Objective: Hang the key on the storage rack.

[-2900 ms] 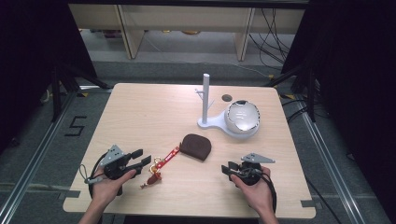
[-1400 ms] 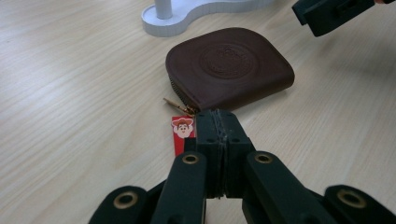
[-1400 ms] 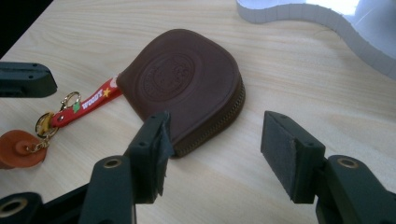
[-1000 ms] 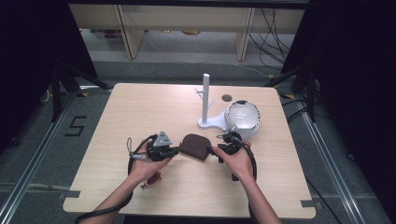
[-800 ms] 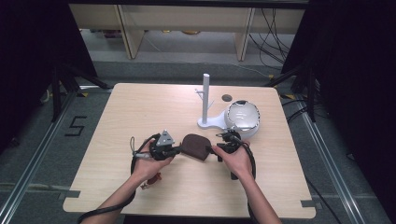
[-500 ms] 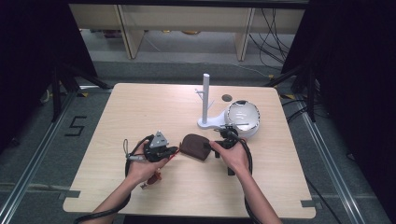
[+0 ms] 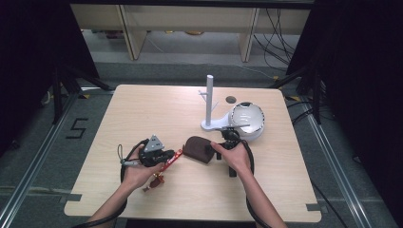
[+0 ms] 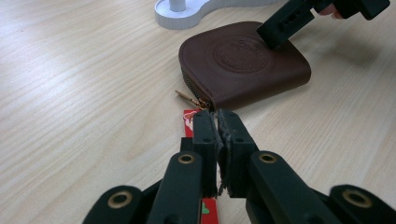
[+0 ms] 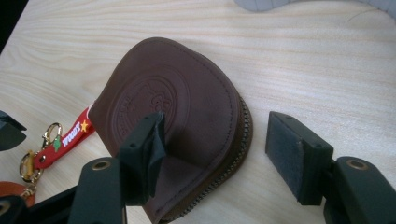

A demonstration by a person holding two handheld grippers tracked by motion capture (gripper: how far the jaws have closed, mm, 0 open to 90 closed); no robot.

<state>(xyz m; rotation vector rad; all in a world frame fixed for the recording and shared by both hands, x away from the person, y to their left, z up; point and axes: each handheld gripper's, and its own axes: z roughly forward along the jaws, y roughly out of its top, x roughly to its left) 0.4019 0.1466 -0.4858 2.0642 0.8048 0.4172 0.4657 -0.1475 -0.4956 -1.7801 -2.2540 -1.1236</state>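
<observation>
A brown leather zip pouch lies flat at mid-table. A red strap runs from its zipper toward a key ring with an orange tag. My left gripper sits left of the pouch, over the strap. Its jaws have just been opening by a hair and still look shut, with nothing visible between the pads. My right gripper has been widening and stands open across the right edge of the pouch. One finger hovers over the leather and the other is beside it above the table.
A white stand with an upright post and a white domed object sit just behind the pouch. A small dark disc lies farther back. The wooden table has free room left and front.
Both hands came in from the table's front corners to the pouch. Within the last second the left gripper eased slightly left and the right stayed at the pouch's right edge.
</observation>
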